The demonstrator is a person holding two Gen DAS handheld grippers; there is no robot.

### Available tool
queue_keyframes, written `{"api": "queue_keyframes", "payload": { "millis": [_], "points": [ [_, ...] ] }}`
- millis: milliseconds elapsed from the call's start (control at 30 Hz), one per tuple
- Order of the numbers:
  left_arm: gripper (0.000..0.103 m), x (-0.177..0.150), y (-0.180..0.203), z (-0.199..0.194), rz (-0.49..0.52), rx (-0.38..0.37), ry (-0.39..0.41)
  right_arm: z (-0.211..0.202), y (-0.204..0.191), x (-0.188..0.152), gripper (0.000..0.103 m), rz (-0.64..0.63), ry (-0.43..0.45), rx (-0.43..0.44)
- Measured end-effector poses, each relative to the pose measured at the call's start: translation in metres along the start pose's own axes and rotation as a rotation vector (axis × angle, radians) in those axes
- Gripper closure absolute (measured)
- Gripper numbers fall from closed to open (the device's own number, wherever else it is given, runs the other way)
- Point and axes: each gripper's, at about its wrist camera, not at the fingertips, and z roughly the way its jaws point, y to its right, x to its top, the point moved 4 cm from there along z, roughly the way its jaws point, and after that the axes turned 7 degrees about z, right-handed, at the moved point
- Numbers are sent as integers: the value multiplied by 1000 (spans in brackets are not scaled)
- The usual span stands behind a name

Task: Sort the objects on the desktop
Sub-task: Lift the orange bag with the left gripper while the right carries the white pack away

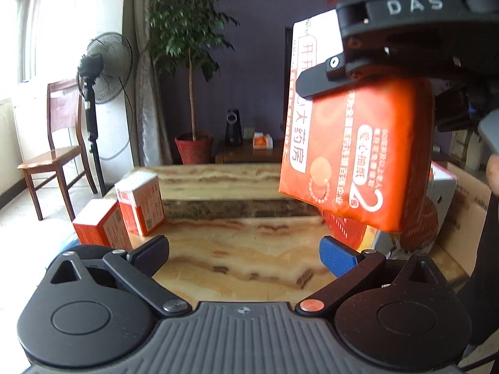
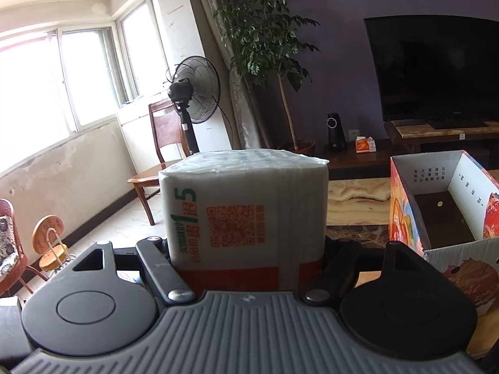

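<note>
An orange and white tissue pack [image 1: 358, 162] hangs in the air at the upper right of the left wrist view. My right gripper [image 2: 246, 249] is shut on the tissue pack [image 2: 246, 205], whose white end with a QR code fills the space between the jaws. One of its black fingers [image 1: 315, 84] lies across the pack's top. My left gripper [image 1: 244, 249] is open low over the marble table [image 1: 237, 280], with nothing between its fingers. Two orange and white small boxes [image 1: 140, 205] stand at the table's left edge.
An open printed cardboard box [image 2: 405, 205] stands on the table to the right, below the held pack. More orange packets [image 1: 343, 230] lie under the pack. Beyond the table are a wooden chair [image 1: 56, 143], a standing fan [image 1: 106, 68], a potted tree [image 1: 193, 143] and a television [image 2: 436, 68].
</note>
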Motion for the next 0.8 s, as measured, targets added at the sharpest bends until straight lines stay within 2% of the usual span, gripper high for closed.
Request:
{"api": "queue_keyframes", "payload": {
  "millis": [200, 367, 500, 667, 800],
  "points": [
    [2, 5, 5, -17, 21, 5, 117, -20, -13, 9, 26, 26, 13, 69],
    [4, 11, 13, -32, 67, -8, 254, -36, -23, 12, 26, 17, 28, 112],
    [4, 14, 16, -37, 88, -6, 311, -49, -30, 16, 26, 11, 44, 144],
    [4, 18, 4, -44, 25, 20, 398, -65, -38, 16, 26, -14, 57, 175],
    [4, 21, -7, -44, -33, 34, 393, -74, -50, 15, 26, -66, 66, 198]
  ]
}}
